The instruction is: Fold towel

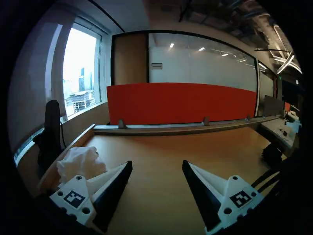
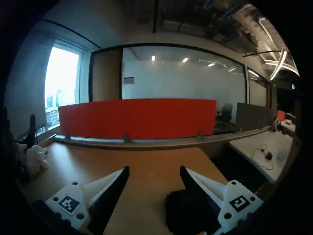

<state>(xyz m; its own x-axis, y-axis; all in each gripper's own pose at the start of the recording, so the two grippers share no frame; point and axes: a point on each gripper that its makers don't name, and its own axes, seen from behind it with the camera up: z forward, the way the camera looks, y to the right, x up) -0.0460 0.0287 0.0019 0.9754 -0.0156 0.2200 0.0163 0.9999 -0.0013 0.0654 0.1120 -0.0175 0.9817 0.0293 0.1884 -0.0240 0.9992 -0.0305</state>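
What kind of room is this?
Probably an office: a long wooden desk with a red divider panel along its back, a glass wall behind, and a window onto tall city buildings.

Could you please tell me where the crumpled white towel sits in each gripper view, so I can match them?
Left gripper view: the towel is lower left, on the desk near the window.
Right gripper view: the towel is at the far left, just below mid-height.
Shared landmark: the red partition behind the desk.
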